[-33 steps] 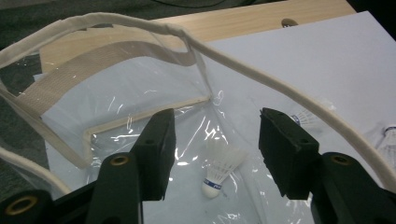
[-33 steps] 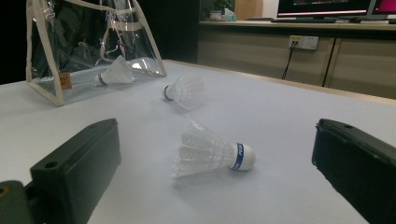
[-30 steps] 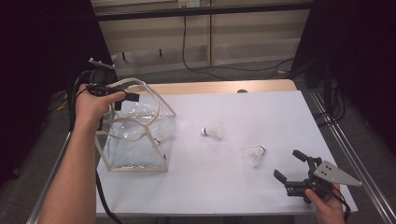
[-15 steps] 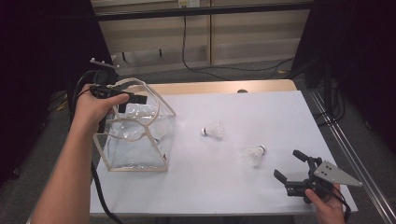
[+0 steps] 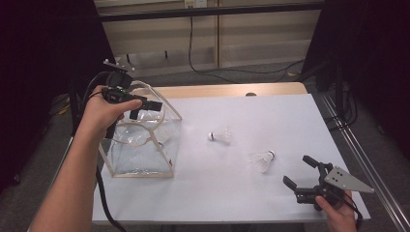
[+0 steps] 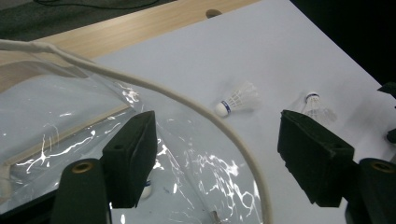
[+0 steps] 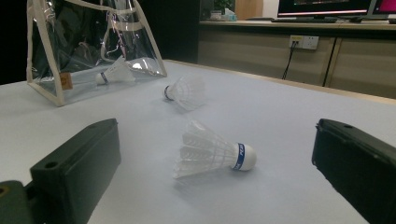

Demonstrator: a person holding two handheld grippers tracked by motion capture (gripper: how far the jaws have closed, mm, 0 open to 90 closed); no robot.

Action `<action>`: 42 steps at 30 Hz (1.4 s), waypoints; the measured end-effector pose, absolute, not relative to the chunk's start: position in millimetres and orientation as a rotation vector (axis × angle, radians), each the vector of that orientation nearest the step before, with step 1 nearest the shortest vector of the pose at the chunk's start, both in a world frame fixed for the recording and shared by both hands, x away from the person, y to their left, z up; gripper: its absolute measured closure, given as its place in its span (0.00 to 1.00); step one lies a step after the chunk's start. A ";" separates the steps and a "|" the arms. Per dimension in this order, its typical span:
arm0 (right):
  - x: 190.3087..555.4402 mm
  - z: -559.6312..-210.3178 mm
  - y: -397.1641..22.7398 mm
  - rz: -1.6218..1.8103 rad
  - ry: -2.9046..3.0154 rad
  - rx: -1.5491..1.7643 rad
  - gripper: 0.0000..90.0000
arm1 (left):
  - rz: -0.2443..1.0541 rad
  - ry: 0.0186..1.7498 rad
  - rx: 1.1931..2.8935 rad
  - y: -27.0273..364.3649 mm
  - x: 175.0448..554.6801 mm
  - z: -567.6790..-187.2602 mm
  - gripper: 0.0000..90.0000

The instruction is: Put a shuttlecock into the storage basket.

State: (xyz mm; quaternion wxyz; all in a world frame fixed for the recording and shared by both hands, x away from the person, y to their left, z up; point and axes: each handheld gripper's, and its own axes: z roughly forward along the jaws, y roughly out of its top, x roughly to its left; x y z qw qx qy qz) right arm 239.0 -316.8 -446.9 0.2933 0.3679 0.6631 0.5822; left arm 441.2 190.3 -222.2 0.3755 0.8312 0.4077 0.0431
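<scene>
**Left tongs let go over the bag; two shuttlecocks left on the table**

Tongs first: the right gripper (image 5: 303, 180), nearest the person, rests low at the table's near right corner with its jaws spread and nothing between them. Just ahead of it lies a shuttlecock (image 7: 212, 152), white feather skirt fanned out, rounded cork tip with a blue band, on its side and clear of both black jaws. A second shuttlecock (image 7: 183, 92) lies farther out, between that first one and the bag.

Across the table, the left gripper (image 5: 144, 105) hangs over the open mouth of the clear bag (image 5: 140, 145). Its jaws have just been opening and now stand wide, with no shuttlecock between them. Compared with a second ago the hand has drifted a little up and away from the bag's mouth. My reading is that a shuttlecock has just been dropped: one (image 7: 113, 73) lies inside on the bag's floor, seen through the wall.

Materials: the bag is glossy, crinkled, see-through plastic throwing bright glare, edged in cream piping with a thin cream cord handle (image 6: 196, 105) arching beneath the left jaws. The table top (image 5: 270, 121) is a flat, matt white sheet over pale wood. Gripper jaws are blocky, dull black.
</scene>
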 end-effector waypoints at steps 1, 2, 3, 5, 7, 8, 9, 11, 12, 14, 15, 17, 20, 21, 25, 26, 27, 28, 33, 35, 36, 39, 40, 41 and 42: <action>239.1 -447.0 -316.8 1.551 1.766 0.978 0.01 | 0.106 1.037 2.131 189.0 440.7 -221.6 0.30; 239.0 -446.9 -316.8 1.551 1.766 0.979 0.01 | 0.105 1.037 2.127 187.0 439.7 -221.3 0.29; 239.1 -447.0 -316.8 1.551 1.766 0.978 0.01 | 0.103 1.027 2.134 185.9 439.2 -220.7 0.29; 239.3 -447.0 -316.9 1.550 1.769 0.977 0.01 | 0.096 1.012 2.139 183.0 437.9 -219.7 0.29; 239.3 -447.0 -316.6 1.550 1.769 0.977 0.01 | 0.099 1.000 2.146 180.5 436.7 -219.2 0.28; 239.4 -447.0 -316.6 1.550 1.769 0.975 0.01 | 0.094 0.997 2.142 179.2 436.0 -219.0 0.28; 239.3 -446.9 -316.5 1.551 1.769 0.974 0.01 | 0.092 0.990 2.147 178.2 435.5 -218.6 0.27; 239.3 -447.0 -316.4 1.551 1.769 0.975 0.01 | 0.091 0.980 2.148 175.6 434.0 -217.8 0.27; 239.3 -446.9 -316.5 1.552 1.769 0.975 0.01 | 0.086 0.972 2.149 174.6 433.4 -217.4 0.27; 239.4 -447.0 -316.8 1.549 1.770 0.974 0.01 | 0.082 0.962 2.157 172.4 432.3 -217.3 0.26; 239.5 -447.0 -316.7 1.549 1.769 0.974 0.01 | 0.081 0.959 2.159 171.1 432.0 -217.7 0.26; 239.4 -447.0 -316.4 1.552 1.769 0.976 0.01 | 0.082 0.950 2.167 168.7 431.1 -217.9 0.25; 239.3 -447.0 -316.5 1.551 1.770 0.974 0.01 | 0.074 0.938 2.173 164.8 429.4 -218.2 0.25; 239.2 -447.0 -316.5 1.550 1.770 0.975 0.01 | 0.073 0.934 2.178 163.4 428.8 -218.2 0.25; 239.5 -447.1 -316.8 1.550 1.770 0.974 0.01 | 0.063 0.921 2.183 158.6 426.7 -218.1 0.23; 239.6 -447.1 -316.8 1.549 1.769 0.974 0.01 | 0.063 0.917 2.184 157.5 426.1 -218.1 0.23; 239.6 -447.0 -316.8 1.549 1.769 0.974 0.01 | 0.057 0.911 2.187 156.2 425.6 -218.2 0.23; 239.6 -447.1 -316.8 1.548 1.769 0.975 0.01 | 0.057 0.904 2.192 155.2 425.3 -218.3 0.23; 239.5 -447.0 -317.2 1.551 1.769 0.977 0.01 | 0.045 0.886 2.191 148.8 423.0 -219.6 0.21; 239.4 -446.9 -317.2 1.548 1.769 0.977 0.01 | 0.038 0.877 2.194 146.4 422.4 -220.5 0.21; 239.4 -446.9 -317.2 1.549 1.770 0.977 0.01 | 0.036 0.883 2.188 144.8 421.6 -221.3 0.20; 239.5 -446.9 -317.1 1.548 1.770 0.975 0.01 | 0.022 0.865 2.194 141.7 420.8 -223.3 0.20; 239.5 -446.9 -317.1 1.549 1.770 0.976 0.01 | 0.015 0.860 2.197 140.6 420.4 -223.9 0.19; 239.4 -446.9 -317.1 1.549 1.770 0.978 0.01 | 0.014 0.857 2.200 139.3 419.9 -224.6 0.19; 239.5 -447.0 -317.2 1.551 1.770 0.976 0.01 | 0.016 0.855 2.202 137.9 419.3 -225.3 0.19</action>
